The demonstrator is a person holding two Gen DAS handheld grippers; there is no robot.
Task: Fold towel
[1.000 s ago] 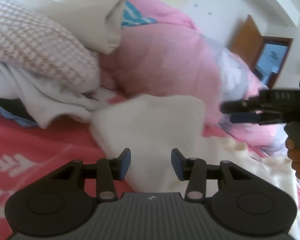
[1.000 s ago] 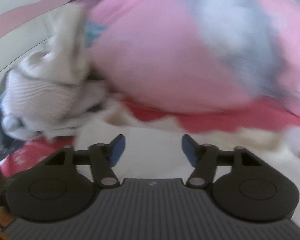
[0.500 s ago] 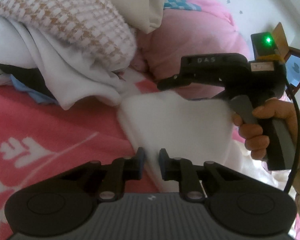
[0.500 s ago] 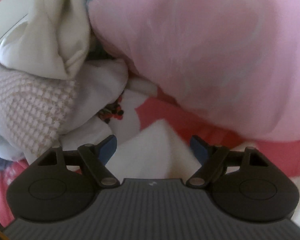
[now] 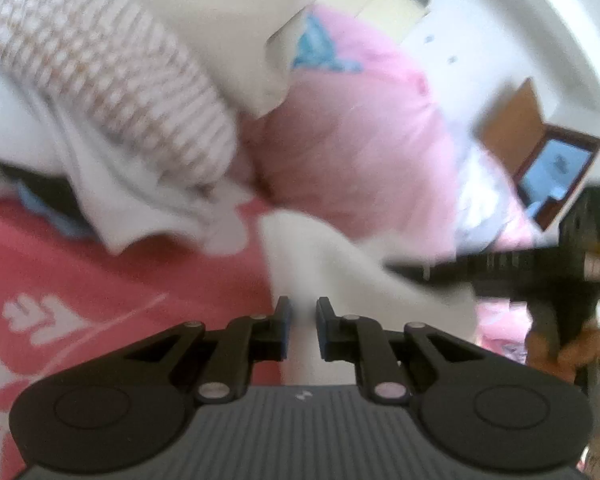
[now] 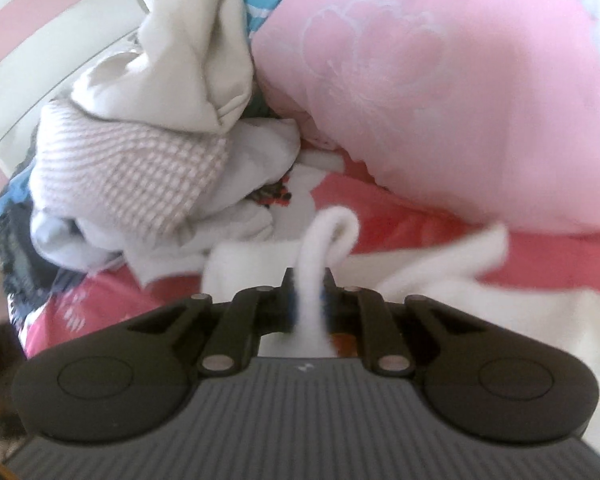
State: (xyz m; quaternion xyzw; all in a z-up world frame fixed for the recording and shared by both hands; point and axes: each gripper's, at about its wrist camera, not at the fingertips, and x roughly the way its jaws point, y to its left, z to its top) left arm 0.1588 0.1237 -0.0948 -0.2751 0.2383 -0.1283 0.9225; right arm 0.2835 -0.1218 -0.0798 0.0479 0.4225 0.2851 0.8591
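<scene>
Right wrist view: white towel (image 6: 440, 292) lying on the red bedsheet (image 6: 412, 232), one edge pinched upright in the right gripper (image 6: 309, 300). Left gripper (image 5: 301, 322) clamps the towel's near edge. Beyond the towel: pink pillow (image 6: 440, 100); clothes pile (image 6: 148, 168) beside it.

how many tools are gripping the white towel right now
2: the left tool pinches the white fluffy towel's near edge; the right tool clamps a raised fold.

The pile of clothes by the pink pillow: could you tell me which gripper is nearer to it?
Neither clearly: left gripper and right gripper both hold the towel, short of the pile.
</scene>
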